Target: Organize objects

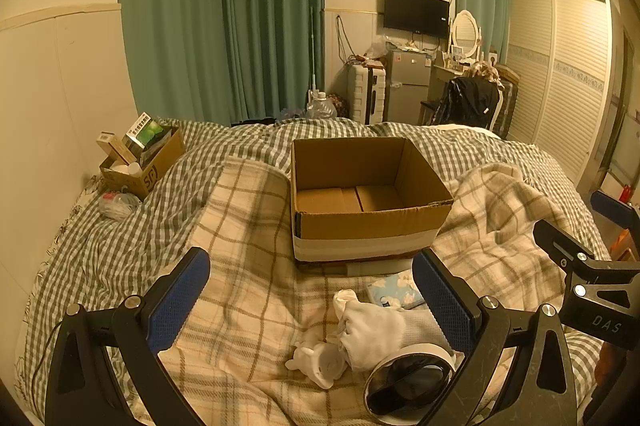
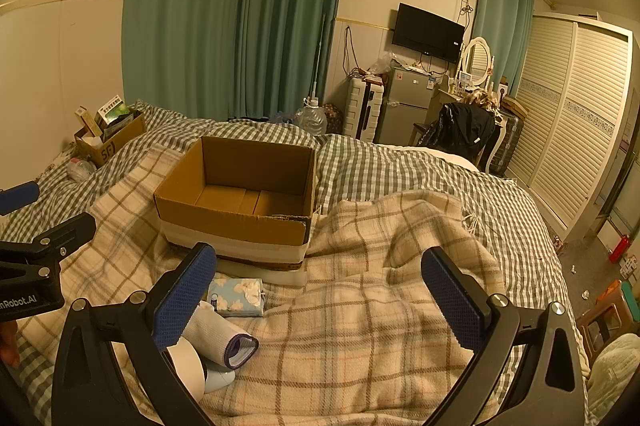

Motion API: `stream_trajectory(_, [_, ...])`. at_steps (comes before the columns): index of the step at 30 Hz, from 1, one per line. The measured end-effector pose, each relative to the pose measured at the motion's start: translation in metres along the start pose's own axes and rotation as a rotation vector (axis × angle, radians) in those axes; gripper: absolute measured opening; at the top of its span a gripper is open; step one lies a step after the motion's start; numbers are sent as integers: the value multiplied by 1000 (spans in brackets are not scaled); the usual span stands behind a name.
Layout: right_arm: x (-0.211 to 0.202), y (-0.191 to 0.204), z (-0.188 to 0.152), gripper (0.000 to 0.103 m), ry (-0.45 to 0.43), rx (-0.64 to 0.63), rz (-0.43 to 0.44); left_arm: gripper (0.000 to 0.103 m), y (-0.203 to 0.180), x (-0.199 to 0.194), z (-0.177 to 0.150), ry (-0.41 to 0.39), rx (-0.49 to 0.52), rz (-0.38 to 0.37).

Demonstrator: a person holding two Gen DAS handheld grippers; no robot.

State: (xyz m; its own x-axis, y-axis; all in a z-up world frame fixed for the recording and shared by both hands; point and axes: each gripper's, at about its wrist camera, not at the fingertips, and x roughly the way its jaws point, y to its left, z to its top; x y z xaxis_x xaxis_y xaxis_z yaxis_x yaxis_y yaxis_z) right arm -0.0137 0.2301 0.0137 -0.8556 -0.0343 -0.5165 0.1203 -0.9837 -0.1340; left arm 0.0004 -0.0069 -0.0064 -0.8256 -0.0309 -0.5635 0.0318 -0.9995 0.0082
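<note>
Both the left gripper [image 1: 310, 300] and right gripper [image 2: 320, 296] are hovering wide open, holding nothing. The empty cardboard box [image 1: 362, 204] is sitting mid-blanket, likely awaiting the white glove [image 1: 376, 330] and tissue pack [image 1: 396, 292] lying just before it.

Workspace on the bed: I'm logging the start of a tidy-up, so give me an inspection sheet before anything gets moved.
Surface: plaid blanket over a checked duvet, rumpled.
Job's things: open cardboard box, nothing seen inside; tissue pack, white glove, tape roll, white figurine before it.
Clutter: smaller box of cartons near the wall, plastic bag beside it.
Grippers: left tool and right tool open, holding nothing.
Cables: thin black cable at the left edge.
Surroundings: green curtains, wardrobe.
</note>
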Motion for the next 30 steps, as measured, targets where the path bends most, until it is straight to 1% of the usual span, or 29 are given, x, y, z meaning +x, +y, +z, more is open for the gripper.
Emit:
stream_trajectory(15, [-1,1,-1,103,1,-16,13,103,1,-7,3,-17,-2,-5])
stream_trajectory(22, [-14,11,3,103,-24,-49,21,103,7,-14,5,-14,-4,0])
stream_trajectory(26, [-20,16,1,103,-17,-45,59,103,12,-18,-5,13,2,-1])
stream_trajectory(30, [-18,22,-9,102,11,-47,83,103,22,-10,-24,76,-12,24])
